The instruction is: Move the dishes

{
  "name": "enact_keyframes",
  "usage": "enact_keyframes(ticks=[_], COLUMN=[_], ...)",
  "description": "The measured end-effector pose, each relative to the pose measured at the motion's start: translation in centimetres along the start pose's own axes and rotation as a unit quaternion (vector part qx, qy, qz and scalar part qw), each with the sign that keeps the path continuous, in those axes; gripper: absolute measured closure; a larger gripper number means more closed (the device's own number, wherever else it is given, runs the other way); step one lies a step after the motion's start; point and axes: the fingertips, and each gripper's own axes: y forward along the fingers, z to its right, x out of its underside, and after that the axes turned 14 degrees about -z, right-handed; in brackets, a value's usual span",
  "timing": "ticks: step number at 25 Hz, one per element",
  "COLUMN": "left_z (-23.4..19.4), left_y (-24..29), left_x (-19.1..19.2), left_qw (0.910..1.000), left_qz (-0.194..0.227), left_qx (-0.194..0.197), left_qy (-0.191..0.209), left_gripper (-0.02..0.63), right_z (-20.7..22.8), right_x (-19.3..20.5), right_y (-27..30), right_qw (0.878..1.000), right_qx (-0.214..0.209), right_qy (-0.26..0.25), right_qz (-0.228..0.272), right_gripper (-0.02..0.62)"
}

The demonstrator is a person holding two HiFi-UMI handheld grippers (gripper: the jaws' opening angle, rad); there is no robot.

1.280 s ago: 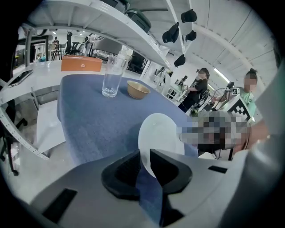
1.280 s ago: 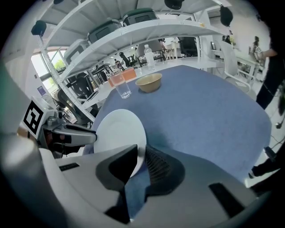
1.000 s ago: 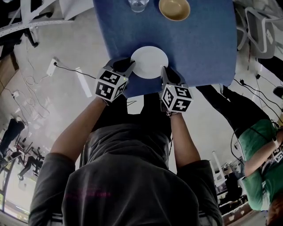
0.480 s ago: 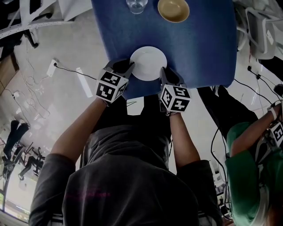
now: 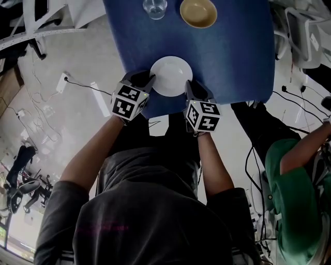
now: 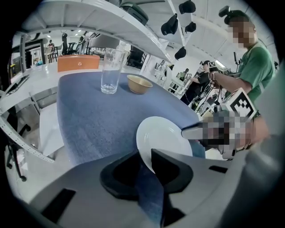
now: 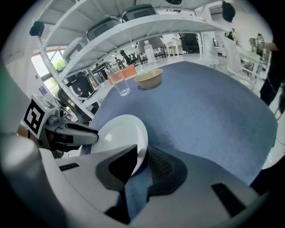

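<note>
Left claw (image 5: 149, 78) and right claw (image 5: 189, 86) on opposite plate (image 5: 170, 74) rims.

A plain white plate (image 5: 171, 76) is glowing against a deep blue tablecloth (image 5: 232, 57). Farther back, a tan-yellow bowl (image 5: 198, 13) and a clear glass (image 5: 154, 7) are standing out on the same blue. The grey left gripper (image 5: 147, 78) and right gripper (image 5: 190, 86) are carrying cubes patterned in black-and-white squares. The person is wearing a dark grey shirt (image 5: 150, 207); someone nearby is wearing a green top (image 5: 292, 196).
</note>
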Motion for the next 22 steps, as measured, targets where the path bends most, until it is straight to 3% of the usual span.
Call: enact_keyframes(ticks=[22], left_z=[1.5], left_y=[-4.4], left_x=[-5.1], left_qw=[0.9969], left_qz=[0.069], left_qx=[-0.021], left_qy=[0.032], left_gripper=[0.506], right_z=[-0.2], right_x=[-4.1], right_y=[-5.4], right_qw=[0.998], right_qx=[0.006], right_qy=[-0.022], right_qz=[0.064], right_gripper=[0.532])
